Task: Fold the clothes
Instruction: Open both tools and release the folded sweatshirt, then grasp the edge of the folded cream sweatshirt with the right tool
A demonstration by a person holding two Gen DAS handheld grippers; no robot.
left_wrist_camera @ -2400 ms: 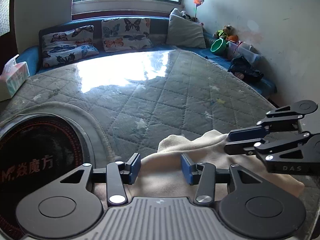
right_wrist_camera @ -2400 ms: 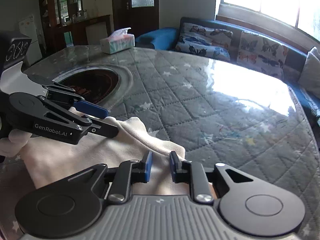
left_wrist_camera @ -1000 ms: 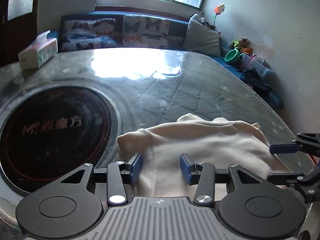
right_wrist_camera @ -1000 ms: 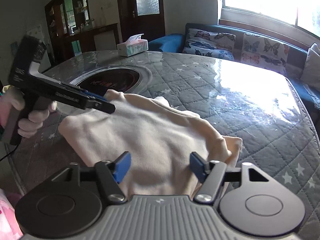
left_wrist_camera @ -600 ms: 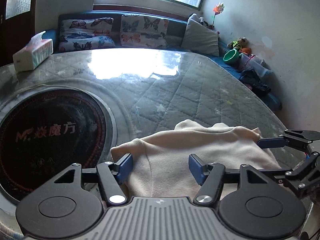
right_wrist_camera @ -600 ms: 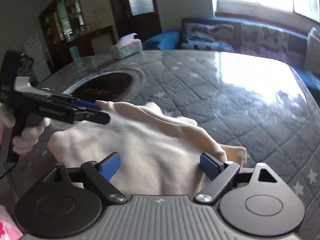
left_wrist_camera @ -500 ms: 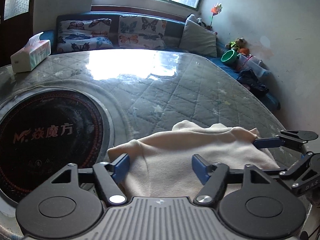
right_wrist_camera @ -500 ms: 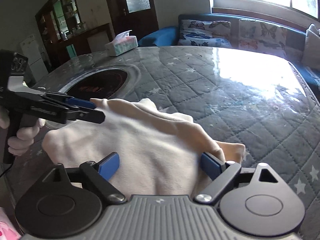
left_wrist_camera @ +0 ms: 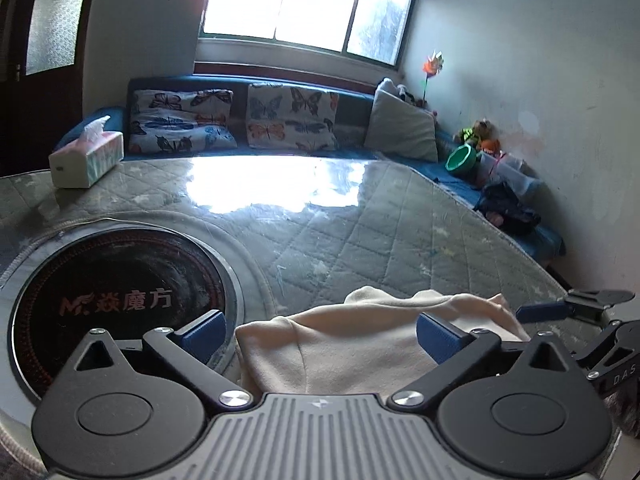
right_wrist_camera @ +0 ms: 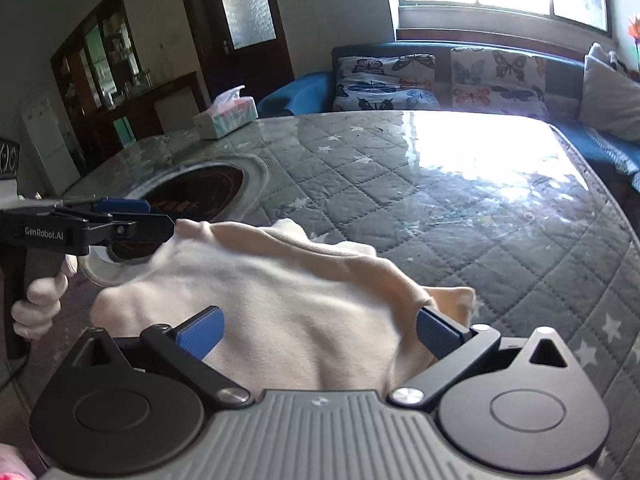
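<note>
A cream garment [left_wrist_camera: 352, 344] lies bunched in a rough fold on the quilted grey table [left_wrist_camera: 360, 232], near its front edge. My left gripper [left_wrist_camera: 320, 332] stands wide open over the garment's left part, with the cloth below and between its blue pads [left_wrist_camera: 202, 330]. My right gripper [right_wrist_camera: 320, 334] is also wide open at the garment [right_wrist_camera: 280, 292], its right pad [right_wrist_camera: 438, 336] against the cloth's folded edge. A finger of the right gripper [left_wrist_camera: 540, 311] shows at the garment's right end. The left gripper [right_wrist_camera: 120, 220] is seen side-on, held by a gloved hand [right_wrist_camera: 36, 304].
A round black hob [left_wrist_camera: 116, 304] is set in the table just left of the garment. A tissue box [left_wrist_camera: 86, 158] stands at the far left edge. Behind the table runs a blue sofa with butterfly cushions [left_wrist_camera: 288, 122]. A green bowl [left_wrist_camera: 462, 158] and toys sit by the right wall.
The right gripper, nearly shut at the cloth 2.4 s ago, has opened wide. The left gripper's fingers have also spread further. The garment has settled on the table.
</note>
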